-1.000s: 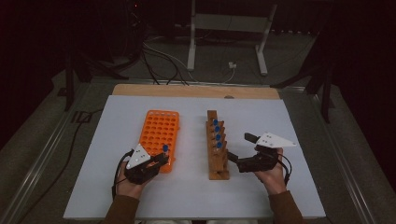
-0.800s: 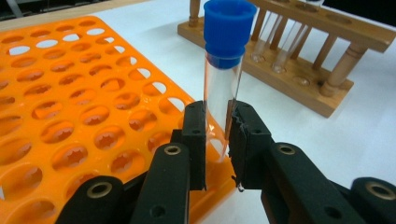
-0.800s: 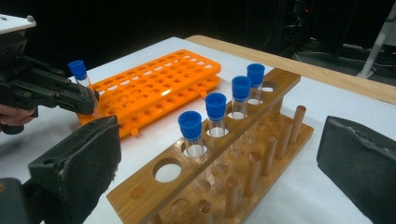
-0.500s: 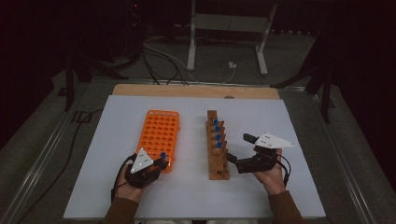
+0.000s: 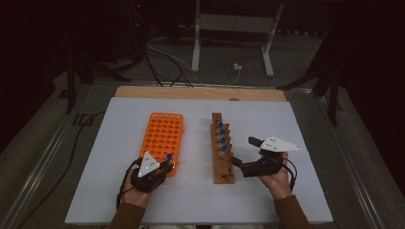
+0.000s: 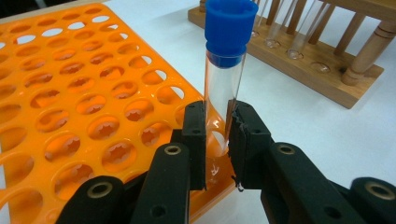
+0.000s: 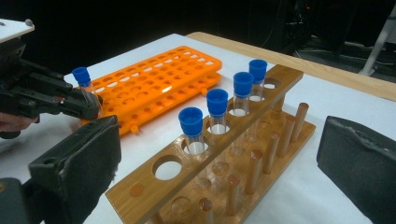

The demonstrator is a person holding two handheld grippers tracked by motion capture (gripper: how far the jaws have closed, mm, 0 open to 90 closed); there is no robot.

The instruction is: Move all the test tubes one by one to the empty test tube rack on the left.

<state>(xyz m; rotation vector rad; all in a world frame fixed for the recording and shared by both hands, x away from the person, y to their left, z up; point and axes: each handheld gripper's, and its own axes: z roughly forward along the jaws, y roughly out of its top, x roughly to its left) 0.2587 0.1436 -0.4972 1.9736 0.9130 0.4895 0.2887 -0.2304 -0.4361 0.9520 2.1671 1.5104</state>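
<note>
Tubes [image 7: 217,112]: four racked, one gripped

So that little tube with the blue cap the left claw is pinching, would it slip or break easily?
The tube looks like clear, smooth, thin-walled glass or plastic, so it could probably slip or crack if squeezed hard. It appears empty, so likely light. Being round, it would probably roll if laid on the table; the orange rack keeps it upright.

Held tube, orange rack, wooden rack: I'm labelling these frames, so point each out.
Held tube [image 6: 225,35], left gripper view, on its blue cap.
Orange rack [image 5: 163,134], high view, on its holed top face.
Wooden rack [image 7: 144,184], right gripper view, on its top board's near end.
</note>
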